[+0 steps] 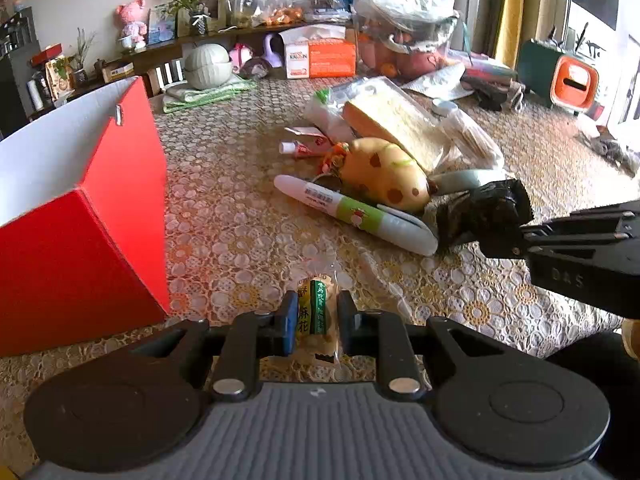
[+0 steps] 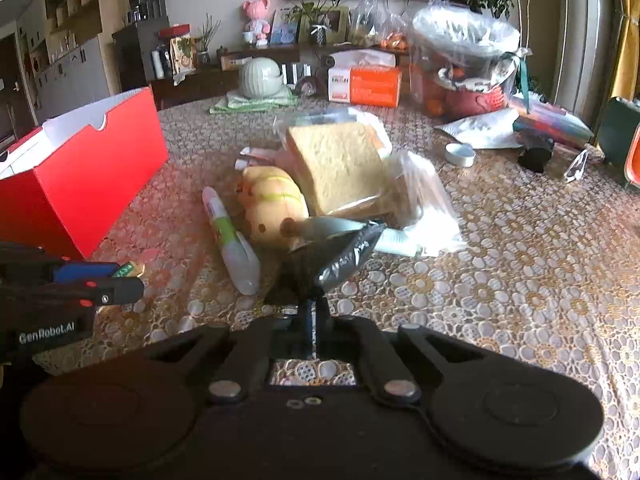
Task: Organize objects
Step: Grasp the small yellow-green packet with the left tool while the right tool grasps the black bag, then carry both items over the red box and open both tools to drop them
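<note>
Between the left gripper's point(image 1: 313, 322) pads point(image 1: 289, 320): a snack packet point(image 1: 314, 316), clamped just above the lace tablecloth point(image 1: 224, 216), right of the red box point(image 1: 80, 216). Ahead, beyond the packet: pen point(image 1: 356, 213), plush point(image 1: 386, 174), bagged bread point(image 1: 394, 124). Pinched in the closed right gripper point(image 2: 311, 308): a dark foil bag point(image 2: 336, 256), held up just before the plush, right of the pen.
</note>
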Motion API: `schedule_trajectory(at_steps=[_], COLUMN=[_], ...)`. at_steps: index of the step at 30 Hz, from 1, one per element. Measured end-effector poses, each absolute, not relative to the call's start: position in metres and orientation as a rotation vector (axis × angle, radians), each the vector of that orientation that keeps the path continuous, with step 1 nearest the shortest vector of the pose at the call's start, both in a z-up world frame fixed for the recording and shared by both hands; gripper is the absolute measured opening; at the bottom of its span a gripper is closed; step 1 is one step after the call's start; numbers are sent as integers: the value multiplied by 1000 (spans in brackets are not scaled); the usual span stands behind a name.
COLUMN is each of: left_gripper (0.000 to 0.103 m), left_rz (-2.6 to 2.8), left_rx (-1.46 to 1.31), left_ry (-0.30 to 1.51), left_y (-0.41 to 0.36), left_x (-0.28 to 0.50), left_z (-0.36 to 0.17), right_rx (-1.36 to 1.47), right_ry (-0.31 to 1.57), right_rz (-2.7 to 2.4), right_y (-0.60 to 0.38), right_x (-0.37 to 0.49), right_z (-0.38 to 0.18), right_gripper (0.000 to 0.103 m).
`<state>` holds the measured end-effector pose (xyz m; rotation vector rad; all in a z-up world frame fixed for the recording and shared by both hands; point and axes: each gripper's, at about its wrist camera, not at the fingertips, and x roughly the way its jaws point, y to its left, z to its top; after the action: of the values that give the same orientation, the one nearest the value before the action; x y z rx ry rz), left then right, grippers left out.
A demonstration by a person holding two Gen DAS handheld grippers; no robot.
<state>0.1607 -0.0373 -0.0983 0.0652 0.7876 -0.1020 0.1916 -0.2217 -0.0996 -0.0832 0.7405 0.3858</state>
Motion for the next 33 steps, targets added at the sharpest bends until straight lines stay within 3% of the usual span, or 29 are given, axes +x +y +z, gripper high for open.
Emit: schedule_trajectory(at_steps=[6,8,9,11,12,15,21,28,33], left_gripper=[20,20,20,20,20,20,20,20,20], left_rz=[-87,-86,-85,-82,-82,-83,-78,-73,-73], left_rx=[31,25,24,19,18,25,27,32,30], left_ry=[767,760,760,760,760,757,765,779,785], left_y=[-31,-30,-30,-29,-29,-30,-30,-31,-32], left_x=[153,151,150,149,148,145,144,146,145], left_z=[-89,-86,-85,-84,-83,-82,-83,-86,-86], right_rx=[-95,-101,-94,-69,-61,-39,10,48,34], right_ry=[719,745,759,762,761,745,739,758,739], right_rz=[359,342,331,321,322,315,309,326,342], right_y=[-226,-227,-228,-233,-234,-236,-238,-240,-238], right_x=[182,184,185,186,186,189,202,208,198], right_z=[-92,-96,-98,-99,-99,-96,-100,-108,-100], right_gripper=[1,10,21,22,29,64,66,42,40])
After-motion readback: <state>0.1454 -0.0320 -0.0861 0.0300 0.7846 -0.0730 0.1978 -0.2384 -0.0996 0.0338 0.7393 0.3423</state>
